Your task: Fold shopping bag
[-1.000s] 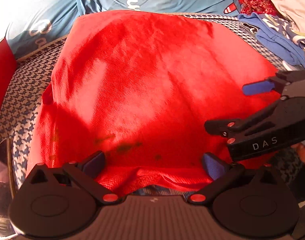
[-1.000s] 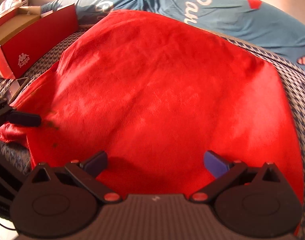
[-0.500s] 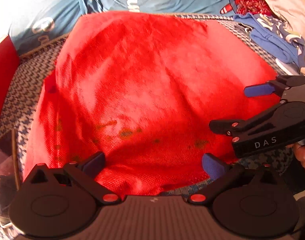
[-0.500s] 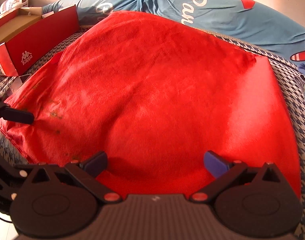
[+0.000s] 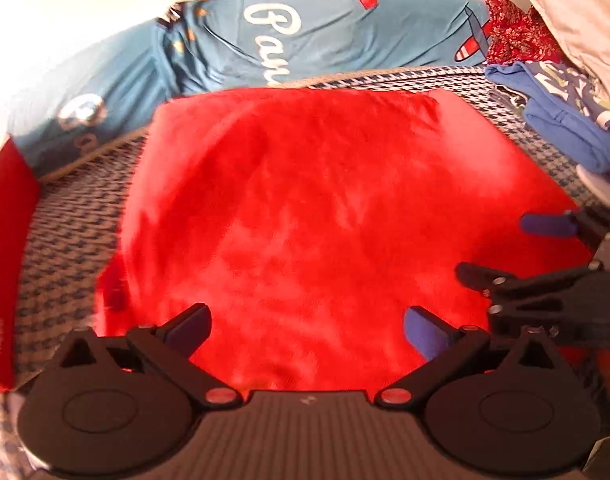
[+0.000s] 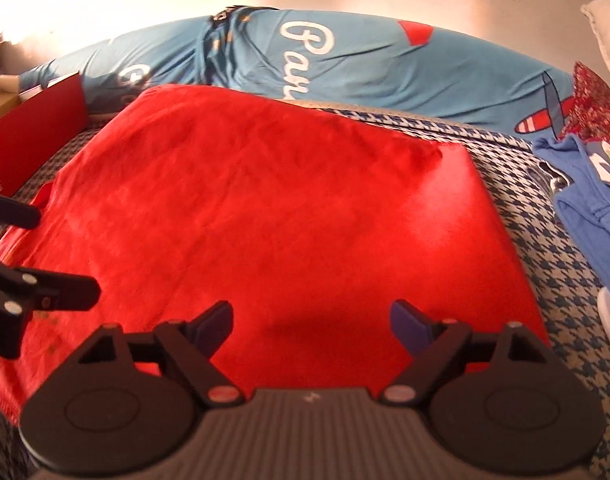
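The red shopping bag (image 6: 273, 216) lies spread flat on the houndstooth bed cover (image 6: 545, 216), in front of the blue pillow (image 6: 345, 56); no fold is seen yet, so nearly all the folding is left. At the bag's near edge, the left tongs (image 5: 307, 326) stand spread over the cloth. The right tongs (image 6: 311, 322) (just been closing a little) are also apart, pinching nothing.

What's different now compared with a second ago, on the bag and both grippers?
The right gripper has just been closing its jaws partway, over the red bag, pads not pinching it. The left gripper has pulled back and up; its jaws look as wide as before. Bag lies flat, unfolded; the blue garment behind hasn't moved.
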Action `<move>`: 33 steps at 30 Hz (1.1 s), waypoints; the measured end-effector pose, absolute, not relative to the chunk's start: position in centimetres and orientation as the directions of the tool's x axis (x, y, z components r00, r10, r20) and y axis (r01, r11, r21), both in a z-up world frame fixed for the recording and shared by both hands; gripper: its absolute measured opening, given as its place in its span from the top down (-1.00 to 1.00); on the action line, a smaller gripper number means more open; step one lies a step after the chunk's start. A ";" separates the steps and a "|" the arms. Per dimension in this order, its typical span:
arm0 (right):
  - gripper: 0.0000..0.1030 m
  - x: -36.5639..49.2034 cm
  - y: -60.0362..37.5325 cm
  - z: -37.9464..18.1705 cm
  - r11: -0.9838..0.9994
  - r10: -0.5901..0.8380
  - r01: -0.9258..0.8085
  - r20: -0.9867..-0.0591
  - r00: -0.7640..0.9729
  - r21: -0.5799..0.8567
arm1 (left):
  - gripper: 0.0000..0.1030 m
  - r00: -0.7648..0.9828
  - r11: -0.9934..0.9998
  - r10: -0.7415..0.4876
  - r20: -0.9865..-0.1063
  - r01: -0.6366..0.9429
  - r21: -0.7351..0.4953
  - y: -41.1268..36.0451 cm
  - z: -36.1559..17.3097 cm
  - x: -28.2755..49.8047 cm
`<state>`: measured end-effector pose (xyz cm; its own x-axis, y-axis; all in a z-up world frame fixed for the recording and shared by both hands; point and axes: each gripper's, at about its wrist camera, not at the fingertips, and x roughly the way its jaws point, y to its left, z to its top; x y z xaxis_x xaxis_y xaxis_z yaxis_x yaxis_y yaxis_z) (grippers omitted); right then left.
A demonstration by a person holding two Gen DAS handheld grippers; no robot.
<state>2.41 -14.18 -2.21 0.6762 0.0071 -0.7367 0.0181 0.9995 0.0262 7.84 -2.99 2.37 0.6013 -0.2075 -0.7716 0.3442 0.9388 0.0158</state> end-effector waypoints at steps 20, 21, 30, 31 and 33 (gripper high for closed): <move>-1.00 3.9 -13.7 -4.7 0.995 -0.051 0.094 -0.722 0.690 0.020 | -1.00 0.561 0.965 -0.195 -0.804 0.256 -0.056 -2.2 -0.4 9.6; -1.00 3.9 -13.7 -4.7 0.995 -0.050 0.095 -0.720 0.692 0.022 | -1.00 0.563 0.965 -0.196 -0.803 0.257 -0.055 -2.2 -0.4 9.5; -1.00 3.8 -13.5 -5.0 0.995 -0.055 0.100 -0.705 0.707 0.022 | -1.00 0.576 0.963 -0.199 -0.793 0.267 -0.047 -2.0 -0.4 9.3; -1.00 3.8 -13.5 -5.0 0.995 -0.056 0.100 -0.704 0.708 0.023 | -1.00 0.579 0.963 -0.193 -0.792 0.266 -0.039 -2.0 -0.4 9.3; -1.00 3.8 -13.5 -5.1 0.995 -0.056 0.101 -0.703 0.709 0.023 | -0.93 0.587 0.964 -0.180 -0.789 0.263 -0.025 -2.0 -0.5 9.2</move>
